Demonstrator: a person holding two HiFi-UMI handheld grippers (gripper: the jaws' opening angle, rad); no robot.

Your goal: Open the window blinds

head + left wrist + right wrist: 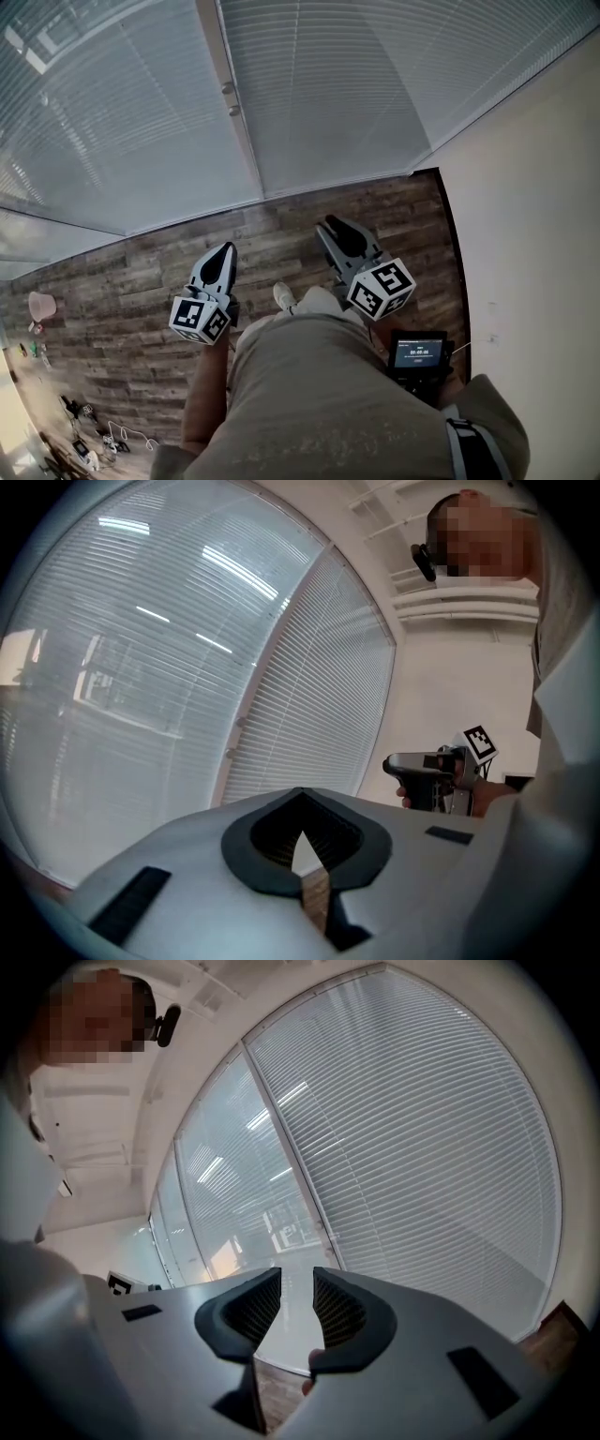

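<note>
I have both grippers held out in front of me, well short of the window blinds [356,84], which fill the head view from 10 to 2 o'clock. They hang lowered over two tall panes, with a white frame post [230,94] running between them. The slats of the right-hand pane look dense and pale. Those of the left-hand pane let some light and reflections through.

The left gripper [225,249] is closed: in its own view the two dark pads meet at the tip, with nothing between them. It points towards the blinds near the frame post. Its marker cube [200,319] sits at 6 o'clock of the tip in the head view.

The right gripper [330,225] lies at 3 o'clock of the left one and a little nearer the glass. Its jaws stand slightly apart. A narrow gap shows between the ribbed pads and only the window shows through it, so the gripper is empty. Neither gripper touches the blinds.

Beneath them is a wood-plank floor [131,281], and a plain wall [534,234] closes the scene at 3 o'clock. My shoe [284,296] shows between the two grippers, at 6 o'clock of the gap between them. A small device with a lit screen [418,353] sits at 5 o'clock of the right gripper. Some clutter [89,436] lies on the floor at 8 o'clock — too small for me to make out.
</note>
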